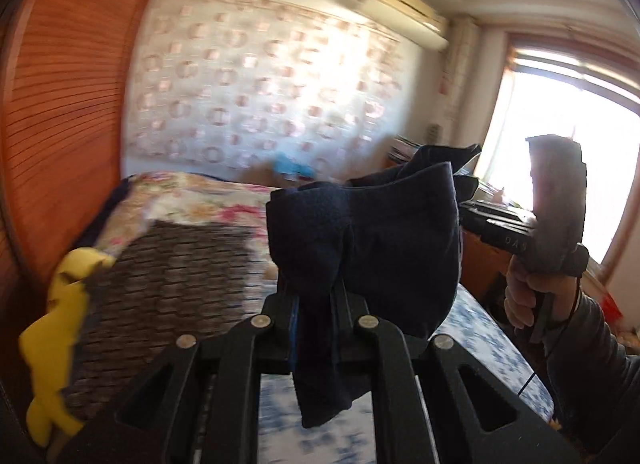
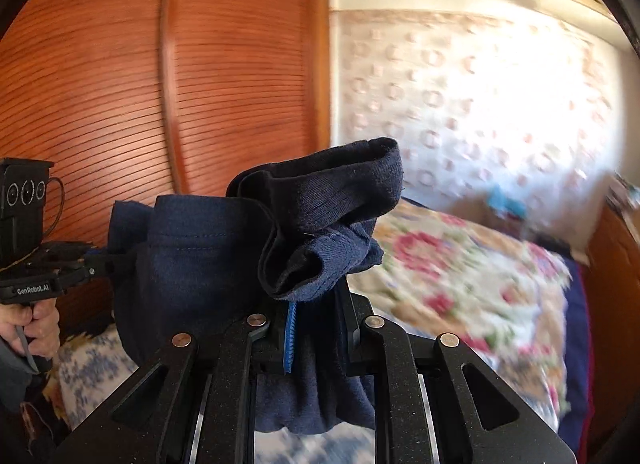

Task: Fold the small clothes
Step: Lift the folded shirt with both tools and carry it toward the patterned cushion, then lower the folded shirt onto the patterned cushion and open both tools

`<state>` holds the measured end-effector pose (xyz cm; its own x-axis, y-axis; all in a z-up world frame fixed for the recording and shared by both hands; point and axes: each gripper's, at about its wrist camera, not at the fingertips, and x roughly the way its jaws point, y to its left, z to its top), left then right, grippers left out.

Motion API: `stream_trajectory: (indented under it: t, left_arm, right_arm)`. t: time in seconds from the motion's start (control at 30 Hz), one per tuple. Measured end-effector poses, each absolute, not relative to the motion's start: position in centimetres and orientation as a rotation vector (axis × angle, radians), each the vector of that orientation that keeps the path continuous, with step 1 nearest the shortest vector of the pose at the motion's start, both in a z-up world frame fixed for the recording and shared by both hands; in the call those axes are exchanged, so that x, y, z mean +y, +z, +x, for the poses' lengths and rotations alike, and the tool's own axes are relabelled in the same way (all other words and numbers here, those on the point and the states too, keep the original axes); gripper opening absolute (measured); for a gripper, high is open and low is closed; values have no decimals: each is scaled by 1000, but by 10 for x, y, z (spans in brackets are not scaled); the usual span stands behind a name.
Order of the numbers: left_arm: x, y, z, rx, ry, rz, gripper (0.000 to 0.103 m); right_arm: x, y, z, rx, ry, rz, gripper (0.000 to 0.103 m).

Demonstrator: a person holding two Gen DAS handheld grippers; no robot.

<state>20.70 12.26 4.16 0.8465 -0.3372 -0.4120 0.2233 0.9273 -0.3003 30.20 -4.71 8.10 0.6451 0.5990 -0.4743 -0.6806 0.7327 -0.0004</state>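
A small navy blue garment (image 1: 380,232) hangs bunched in the air between both grippers, above the bed. In the left wrist view my left gripper (image 1: 316,296) is shut on one end of it, with dark cloth pinched between the fingers and a flap dangling below. The right gripper (image 1: 466,210) reaches in from the right, held by a hand (image 1: 520,292). In the right wrist view my right gripper (image 2: 316,304) is shut on the garment (image 2: 208,264) beside a blue pad; the rolled hem stands up above it. The left gripper (image 2: 102,262) grips its far left edge.
A bed with a floral quilt (image 2: 460,272) and a blue-and-white sheet (image 1: 480,328) lies below. A brown woven surface (image 1: 168,264) and a yellow cloth (image 1: 60,304) are at the left. A wooden louvred wardrobe (image 2: 120,84) stands behind, and a bright window (image 1: 568,136) is on the right.
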Motion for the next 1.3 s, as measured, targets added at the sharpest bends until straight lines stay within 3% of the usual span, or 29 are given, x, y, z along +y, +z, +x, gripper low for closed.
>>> stream_trajectory:
  t: [0.3, 0.63, 0.7, 0.73, 0.87, 0.93, 1.1, 1.2, 1.3]
  left_arm:
    - [204, -27, 216, 535, -126, -356, 8]
    - [211, -58, 210, 563, -22, -319, 8]
    - [210, -58, 208, 563, -11, -319, 8]
    - [211, -59, 207, 565, -9, -320, 9]
    - [208, -51, 203, 569, -6, -306, 15]
    - [206, -46, 201, 560, 9, -288, 26]
    - [203, -35, 187, 526, 50, -240, 42]
    - [202, -30, 182, 519, 53, -202, 45]
    - [201, -24, 174, 515, 48, -197, 56]
  right_arm:
    - [108, 49, 358, 533, 841, -371, 13]
    - [196, 12, 402, 577, 884, -435, 10]
    - [204, 6, 414, 629, 874, -407, 14]
    - [201, 7, 415, 634, 852, -389, 24]
    - [175, 20, 406, 582, 820, -317, 46]
    - [161, 25, 396, 563, 844, -274, 46]
    - [153, 18, 371, 568, 910, -271, 46]
    - [164, -6, 371, 610, 901, -299, 46]
    - [169, -32, 381, 659, 889, -268, 47]
